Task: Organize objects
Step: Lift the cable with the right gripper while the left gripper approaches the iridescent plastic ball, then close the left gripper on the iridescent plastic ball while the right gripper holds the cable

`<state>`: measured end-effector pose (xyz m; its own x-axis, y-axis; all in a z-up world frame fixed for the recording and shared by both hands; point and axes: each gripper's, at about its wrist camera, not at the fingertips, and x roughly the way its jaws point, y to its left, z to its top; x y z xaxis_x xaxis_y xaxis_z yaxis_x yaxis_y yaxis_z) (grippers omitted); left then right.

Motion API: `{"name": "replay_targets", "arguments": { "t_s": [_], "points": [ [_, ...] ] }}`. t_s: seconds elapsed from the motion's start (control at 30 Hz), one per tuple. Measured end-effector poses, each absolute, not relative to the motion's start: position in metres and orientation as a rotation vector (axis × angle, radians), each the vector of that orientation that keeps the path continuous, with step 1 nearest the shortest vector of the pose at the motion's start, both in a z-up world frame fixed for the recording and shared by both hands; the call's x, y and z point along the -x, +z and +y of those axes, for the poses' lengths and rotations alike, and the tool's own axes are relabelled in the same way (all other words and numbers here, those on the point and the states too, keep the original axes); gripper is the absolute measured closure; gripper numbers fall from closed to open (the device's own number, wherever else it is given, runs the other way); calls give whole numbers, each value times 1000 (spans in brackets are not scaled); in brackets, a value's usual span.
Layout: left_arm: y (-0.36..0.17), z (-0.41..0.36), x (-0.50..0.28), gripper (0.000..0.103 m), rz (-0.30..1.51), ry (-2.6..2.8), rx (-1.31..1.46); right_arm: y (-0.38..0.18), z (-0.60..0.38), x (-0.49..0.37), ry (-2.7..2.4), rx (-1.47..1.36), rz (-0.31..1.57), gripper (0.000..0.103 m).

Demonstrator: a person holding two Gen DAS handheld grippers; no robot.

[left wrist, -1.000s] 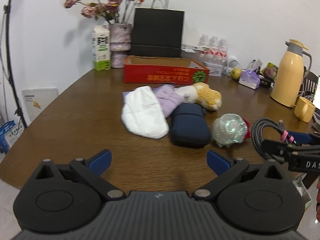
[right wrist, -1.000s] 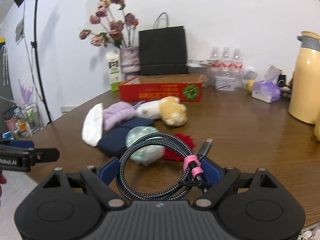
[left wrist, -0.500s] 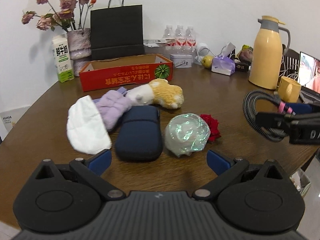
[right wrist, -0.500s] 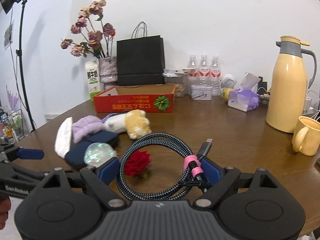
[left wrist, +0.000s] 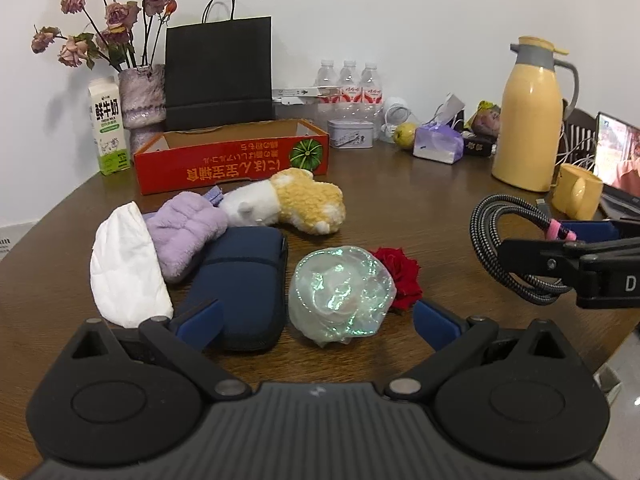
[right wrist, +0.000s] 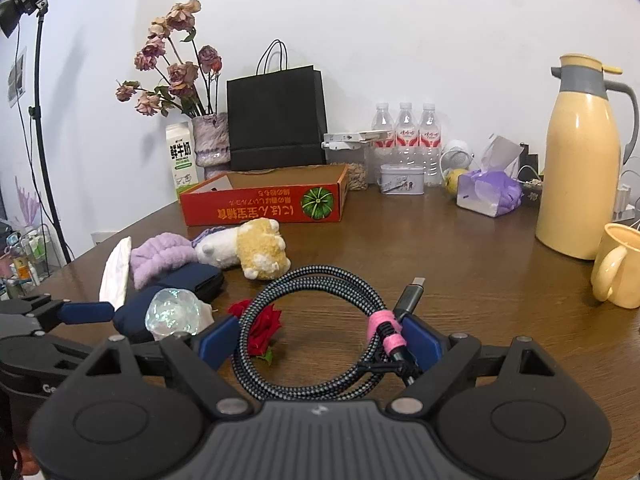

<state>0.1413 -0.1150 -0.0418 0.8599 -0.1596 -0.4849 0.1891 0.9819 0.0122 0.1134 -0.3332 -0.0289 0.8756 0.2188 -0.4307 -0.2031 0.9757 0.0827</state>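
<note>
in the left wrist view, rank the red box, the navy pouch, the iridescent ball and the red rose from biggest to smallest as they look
1. red box and navy pouch: about alike in the picture; the pouch is nearer, so unsure.
2. iridescent ball
3. red rose, partly hidden behind the ball.

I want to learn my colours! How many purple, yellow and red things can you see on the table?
Purple: 3 - fluffy cloth, tissue pack, vase
Yellow: 3 - jug, mug, plush toy
Red: 2 - box, rose
Total: 8
</note>
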Motion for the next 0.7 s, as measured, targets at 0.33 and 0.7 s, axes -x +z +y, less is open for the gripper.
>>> {"name": "replay_targets", "arguments": {
  "t_s": [0.33, 0.7],
  "points": [
    [-47, -131, -153, 12, 484, -179, -92, -33, -335, -118, 235, -40, 457, 15],
    [-41, -122, -153, 63, 483, -191, -39, -28, -330, -114, 234, -29, 446, 15]
  ]
}}
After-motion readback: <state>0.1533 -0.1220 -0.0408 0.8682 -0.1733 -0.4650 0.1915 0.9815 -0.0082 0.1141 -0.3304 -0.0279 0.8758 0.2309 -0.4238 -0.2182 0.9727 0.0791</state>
